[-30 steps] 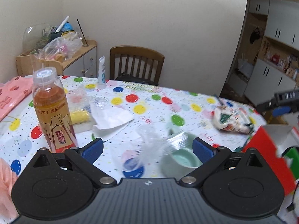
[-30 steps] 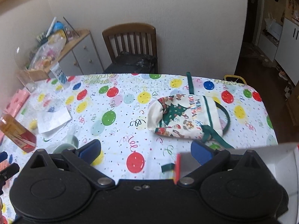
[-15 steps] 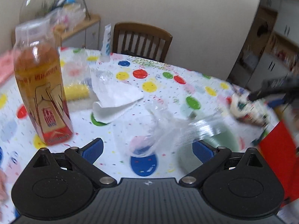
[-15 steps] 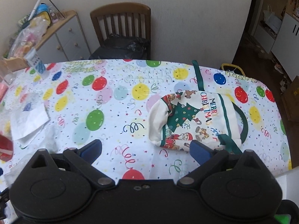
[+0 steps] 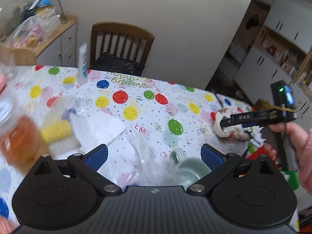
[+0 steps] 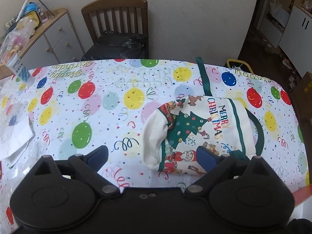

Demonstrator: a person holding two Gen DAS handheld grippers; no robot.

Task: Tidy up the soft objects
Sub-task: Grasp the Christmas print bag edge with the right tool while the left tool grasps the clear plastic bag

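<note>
A folded Christmas-print cloth bag (image 6: pixel 197 134) with green straps lies on the balloon-pattern tablecloth (image 6: pixel 109 105). My right gripper (image 6: pixel 152 154) is open and empty just above its near edge, its right finger over the cloth. In the left wrist view the bag (image 5: pixel 232 130) shows at the right, under the right gripper (image 5: pixel 224 123). My left gripper (image 5: pixel 154 154) is open and empty above crumpled clear plastic (image 5: pixel 142 148) and a pale green mug (image 5: pixel 187 167).
A blurred orange drink bottle (image 5: pixel 17 134), a yellow roll (image 5: pixel 55 129) and white paper (image 5: pixel 99 124) lie at the left. A white tube (image 5: pixel 82 66) stands at the far edge. A wooden chair (image 6: pixel 117 25) and drawer cabinet (image 6: pixel 52 37) stand behind the table.
My right gripper has moved forward and down toward the Christmas bag. My left gripper has swung right, so the bottle has slid to the left edge of its view.
</note>
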